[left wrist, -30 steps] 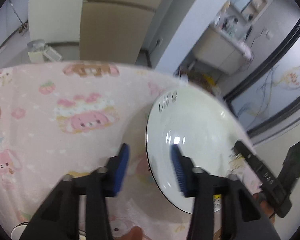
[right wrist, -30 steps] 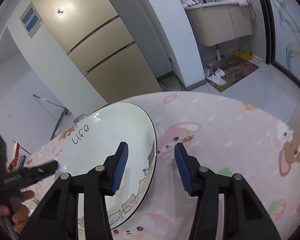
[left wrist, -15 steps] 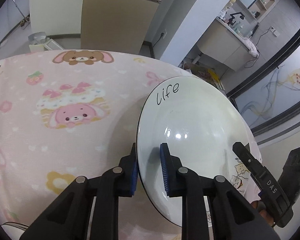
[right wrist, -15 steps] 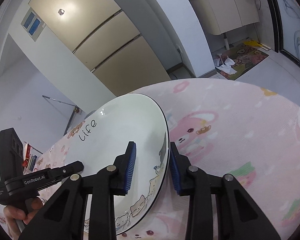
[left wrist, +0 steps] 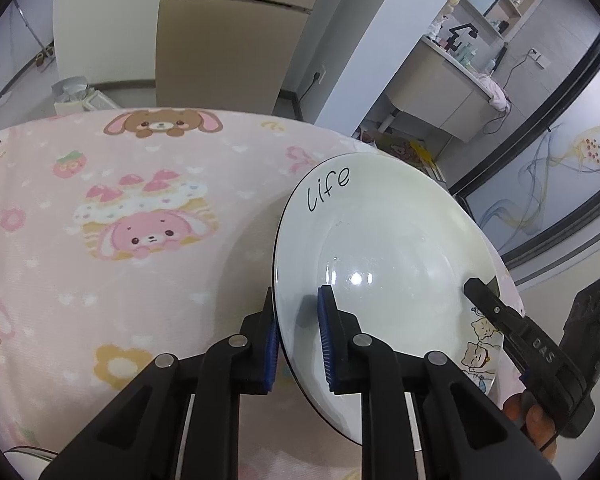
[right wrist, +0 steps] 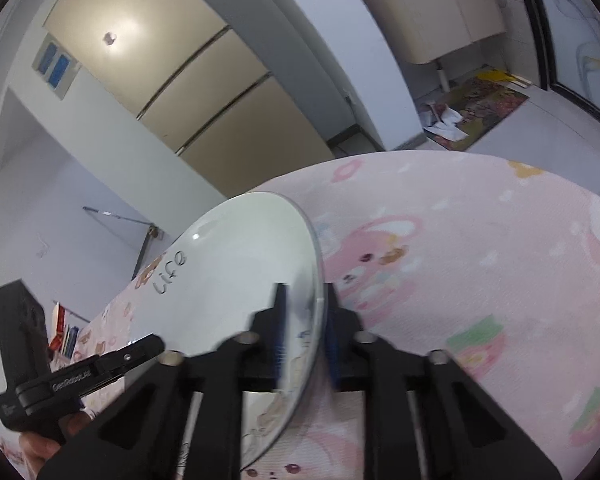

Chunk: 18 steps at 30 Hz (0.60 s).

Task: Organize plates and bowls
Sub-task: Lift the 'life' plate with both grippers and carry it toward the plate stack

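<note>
Tablecloth (left wrist: 148, 272), pink cartoon print; fridge (right wrist: 204, 92) behind

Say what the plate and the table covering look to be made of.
Plate: probably glazed ceramic, glossy white; it throws sharp highlights and carries the printed word "life" and cartoon cats. Table covering: seemingly soft matte fabric, pink with cartoon animals; no shine, faint woven texture, though coated cloth cannot be ruled out.

Glossy ceramic plate (left wrist: 384, 240), matt cloth (left wrist: 140, 280)
</note>
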Each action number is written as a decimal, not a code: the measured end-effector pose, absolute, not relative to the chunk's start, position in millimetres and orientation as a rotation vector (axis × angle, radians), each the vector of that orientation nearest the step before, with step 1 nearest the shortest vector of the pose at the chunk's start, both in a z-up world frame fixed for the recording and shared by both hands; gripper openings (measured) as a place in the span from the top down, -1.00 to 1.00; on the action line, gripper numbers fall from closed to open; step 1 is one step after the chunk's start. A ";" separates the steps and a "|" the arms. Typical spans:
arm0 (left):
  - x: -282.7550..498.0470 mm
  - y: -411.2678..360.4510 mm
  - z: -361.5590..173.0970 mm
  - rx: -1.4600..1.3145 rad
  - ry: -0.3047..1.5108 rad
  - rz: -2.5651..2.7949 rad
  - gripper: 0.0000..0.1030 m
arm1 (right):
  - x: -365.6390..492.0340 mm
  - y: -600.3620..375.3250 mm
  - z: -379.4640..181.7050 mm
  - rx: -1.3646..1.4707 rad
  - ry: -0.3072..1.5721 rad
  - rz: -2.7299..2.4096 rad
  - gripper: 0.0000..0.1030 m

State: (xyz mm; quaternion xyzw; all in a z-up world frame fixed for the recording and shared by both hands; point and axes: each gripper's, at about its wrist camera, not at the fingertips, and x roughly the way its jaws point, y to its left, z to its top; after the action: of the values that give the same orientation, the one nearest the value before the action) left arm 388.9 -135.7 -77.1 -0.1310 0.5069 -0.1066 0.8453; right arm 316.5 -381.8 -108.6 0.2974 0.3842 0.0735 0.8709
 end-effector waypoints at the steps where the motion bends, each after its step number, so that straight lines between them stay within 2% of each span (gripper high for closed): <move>1: 387.7 -136.9 -75.0 -0.267 1.064 -0.224 0.64 | 317.1 -384.4 -109.1 0.639 0.799 0.162 0.79; 18: 346.9 -119.5 -30.9 -0.216 0.968 -0.238 0.66 | 310.6 -364.6 -82.9 0.575 0.697 0.244 0.80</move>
State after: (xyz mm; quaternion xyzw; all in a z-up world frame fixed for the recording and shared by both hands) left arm 346.9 -119.5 -30.9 -0.1032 0.4633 -0.1139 0.8728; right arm 310.6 -364.6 -82.9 0.2772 0.3360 0.1176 0.8924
